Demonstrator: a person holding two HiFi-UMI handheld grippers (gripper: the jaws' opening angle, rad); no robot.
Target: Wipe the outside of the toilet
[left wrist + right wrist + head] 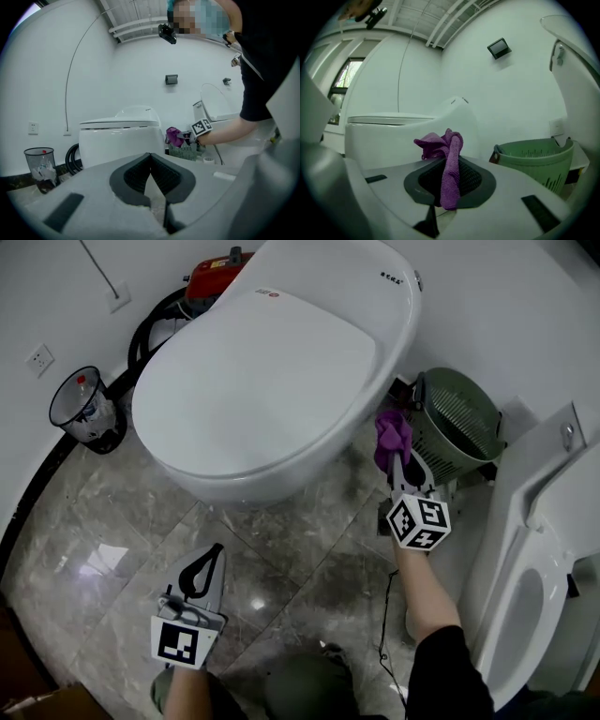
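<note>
The big white shiny toilet [272,381] sits in the middle of the grey stone floor [112,531], with its back to the white wall. Its smooth, round lid is down. The bowl is egg-shaped, and its sides look clean and bright.

The right gripper [399,461] is by the toilet's right side, near the back. Its jaws are pinched on a fuzzy purple cloth [450,168]. The cloth sticks up from the jaws in a bunch, and one strip hangs down over them. The bunch is right beside the toilet's side, but I cannot tell if it touches.

The left gripper [212,559] is down low over the floor in front of the toilet and points at it. Its jaws are closed together with nothing in them.

A green plastic basket [459,423] with slits stands just to the right of the cloth. A black mesh bin [84,409] stands by the wall on the left. Another white toilet [534,549] is at the far right.
</note>
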